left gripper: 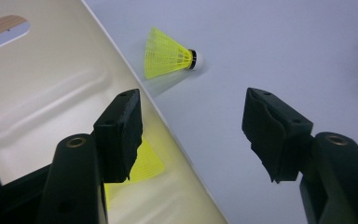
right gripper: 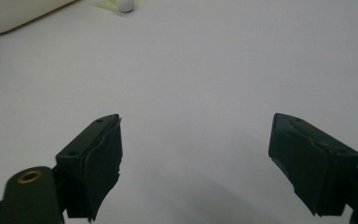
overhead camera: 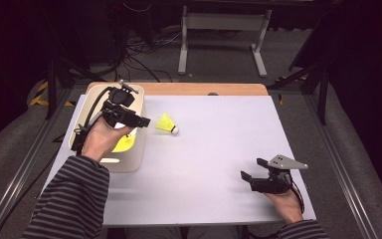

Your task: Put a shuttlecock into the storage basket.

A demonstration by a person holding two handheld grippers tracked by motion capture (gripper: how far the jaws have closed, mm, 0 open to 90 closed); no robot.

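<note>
The left gripper (overhead camera: 146, 121) hovers wide open and empty over the cream bin's rim (overhead camera: 140, 149), a yellow shuttlecock (overhead camera: 167, 124) lying just beyond on the table (overhead camera: 219, 139), another shuttlecock (left gripper: 144, 164) half-hidden inside the bin, the right gripper (overhead camera: 253, 169) open, empty.

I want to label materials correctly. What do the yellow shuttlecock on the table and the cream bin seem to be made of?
Shuttlecock: the skirt looks like thin yellow plastic mesh, since it is slightly see-through with a grid of ribs; the white tip may be foam or cork, I cannot tell.
Bin: probably moulded plastic, smooth with a soft sheen, rounded corners and pressed-in contours.
</note>
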